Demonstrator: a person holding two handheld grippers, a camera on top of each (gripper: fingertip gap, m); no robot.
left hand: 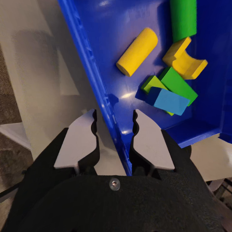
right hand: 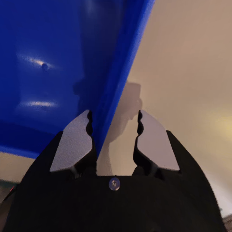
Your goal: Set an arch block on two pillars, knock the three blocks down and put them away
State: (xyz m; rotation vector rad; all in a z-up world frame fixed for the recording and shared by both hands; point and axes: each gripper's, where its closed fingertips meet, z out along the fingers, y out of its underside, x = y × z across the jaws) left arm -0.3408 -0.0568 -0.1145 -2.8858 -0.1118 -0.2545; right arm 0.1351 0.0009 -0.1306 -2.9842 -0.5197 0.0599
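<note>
A blue bin (left hand: 113,37) holds a yellow arch block (left hand: 184,60), a yellow cylinder (left hand: 137,52), a green cylinder (left hand: 183,18), a green block (left hand: 178,84), a light green block (left hand: 153,82) and a light blue block (left hand: 170,101), all lying loose on its floor. My left gripper (left hand: 114,110) is open and straddles the bin's left wall, one finger outside and one inside. My right gripper (right hand: 114,111) is open and straddles the right wall of the bin (right hand: 50,37), its left finger against the wall's inner face.
The bin rests on a pale tabletop (left hand: 44,75), which also shows in the right wrist view (right hand: 182,62). Brown carpet (left hand: 7,87) shows past the table's left edge. The picture is blurred by motion. The left gripper's tips are roughly 50 cm from the right gripper's.
</note>
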